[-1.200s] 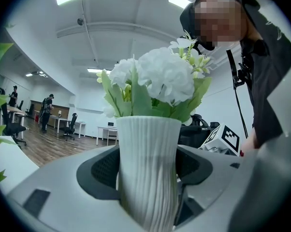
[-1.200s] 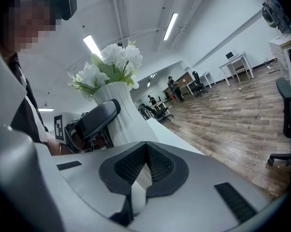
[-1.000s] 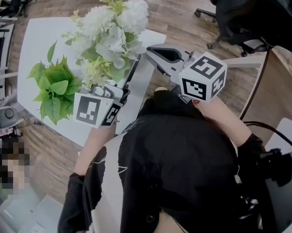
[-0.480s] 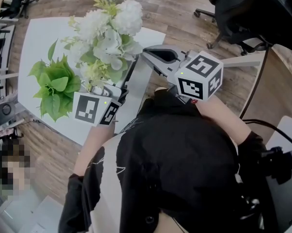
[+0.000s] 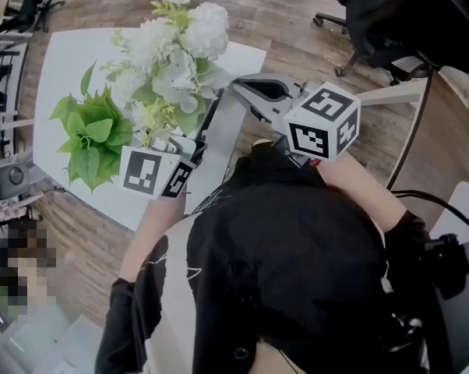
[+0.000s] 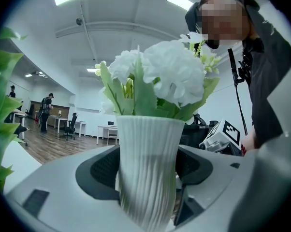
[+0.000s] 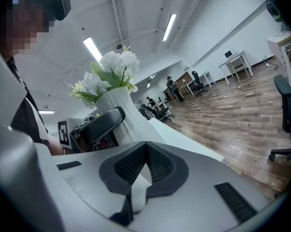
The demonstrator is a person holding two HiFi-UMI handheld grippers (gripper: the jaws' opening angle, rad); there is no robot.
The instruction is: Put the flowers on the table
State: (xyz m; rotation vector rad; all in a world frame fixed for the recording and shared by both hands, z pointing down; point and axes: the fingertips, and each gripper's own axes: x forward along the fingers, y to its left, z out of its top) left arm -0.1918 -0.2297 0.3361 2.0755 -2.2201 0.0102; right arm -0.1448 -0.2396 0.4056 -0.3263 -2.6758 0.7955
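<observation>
A bunch of white flowers (image 5: 176, 49) stands in a white ribbed vase (image 6: 148, 178). My left gripper (image 6: 146, 170) is shut on the vase, one dark pad on each side of its waist. In the head view the blooms hide the vase and the jaw tips, above the near right part of the white table (image 5: 63, 61). Whether the vase rests on the table I cannot tell. My right gripper (image 5: 246, 90) is shut and empty, just right of the bouquet. From the right gripper view the vase (image 7: 121, 115) and flowers (image 7: 114, 64) stand to the left of its closed tips (image 7: 145, 146).
A green leafy plant (image 5: 90, 135) stands on the table left of the bouquet. A black office chair (image 5: 382, 22) and white desk legs (image 5: 398, 96) are at the right on the wooden floor. Distant people (image 6: 46, 110) and desks show in the left gripper view.
</observation>
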